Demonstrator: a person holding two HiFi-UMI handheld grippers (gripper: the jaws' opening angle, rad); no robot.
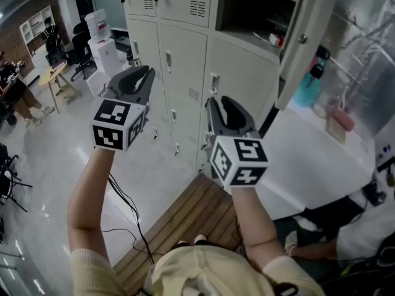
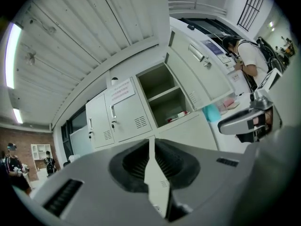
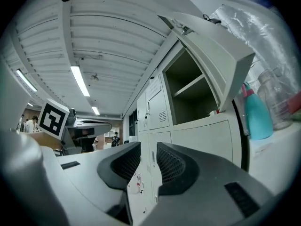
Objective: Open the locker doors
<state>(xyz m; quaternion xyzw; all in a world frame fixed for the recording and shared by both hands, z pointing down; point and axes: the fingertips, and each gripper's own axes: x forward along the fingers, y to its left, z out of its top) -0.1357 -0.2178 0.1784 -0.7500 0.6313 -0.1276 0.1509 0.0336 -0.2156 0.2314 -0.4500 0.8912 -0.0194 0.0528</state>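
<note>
A bank of grey lockers [image 1: 185, 48] fills the top of the head view. One upper door [image 1: 308, 36] stands swung open on a compartment with a shelf [image 1: 259, 11]; the doors below and to the left are closed. My left gripper [image 1: 141, 71] points at the closed doors, its jaws a narrow slit apart and empty [image 2: 150, 142]. My right gripper [image 1: 215, 102] hovers just short of a closed door's handle [image 1: 214, 82]; it is open with nothing between its fingers [image 3: 148, 147]. The open door [image 3: 211, 51] and compartment [image 3: 193, 93] show up and to the right in the right gripper view.
A white counter [image 1: 308, 147] to the right of the lockers carries a teal bottle [image 1: 305, 88] and a pink item [image 1: 342, 119]. A wooden slat platform [image 1: 185, 221] lies underfoot beside a black cable [image 1: 123, 208]. A person [image 1: 358, 227] is at the lower right, a water dispenser [image 1: 102, 42] at the far left.
</note>
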